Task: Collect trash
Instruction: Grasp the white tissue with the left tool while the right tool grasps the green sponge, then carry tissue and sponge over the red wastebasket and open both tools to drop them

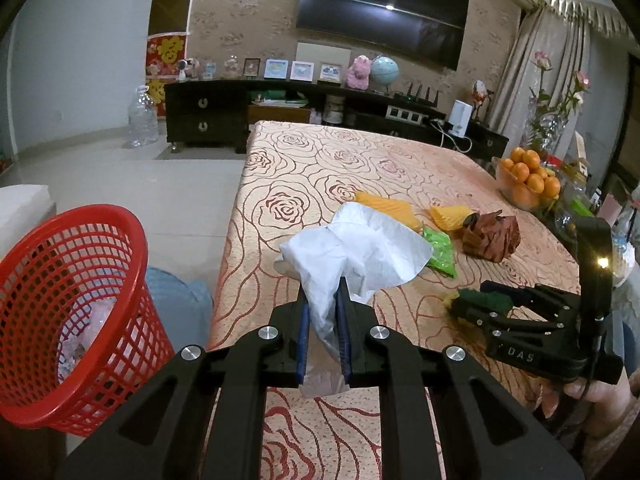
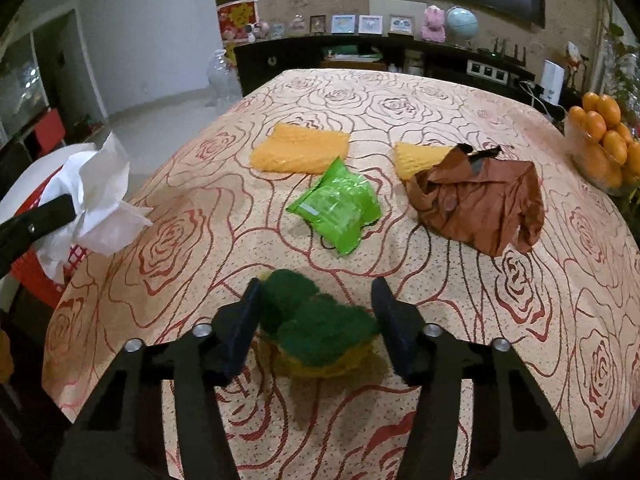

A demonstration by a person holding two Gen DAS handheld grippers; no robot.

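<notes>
Left gripper (image 1: pixel 323 312) pinching tissue (image 1: pixel 356 248)
Right gripper (image 2: pixel 316 312) spread around green sponge (image 2: pixel 316 328) on table (image 2: pixel 480 300); red basket (image 1: pixel 60 280) left.

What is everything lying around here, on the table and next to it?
White tissue: 1, white, clamped in left gripper.
Scrubbing sponge: 1, green over yellow, near table edge, between the right gripper's fingers.
Green wrapper: 1, table middle.
Orange sheets: 2, far side.
Brown wrapper: 1, crumpled, right of the green wrapper.
Basket: 1, red, left of table.
Oranges: a bowlful, table's right edge.
Left gripper: shut.
Right gripper: open.
</notes>
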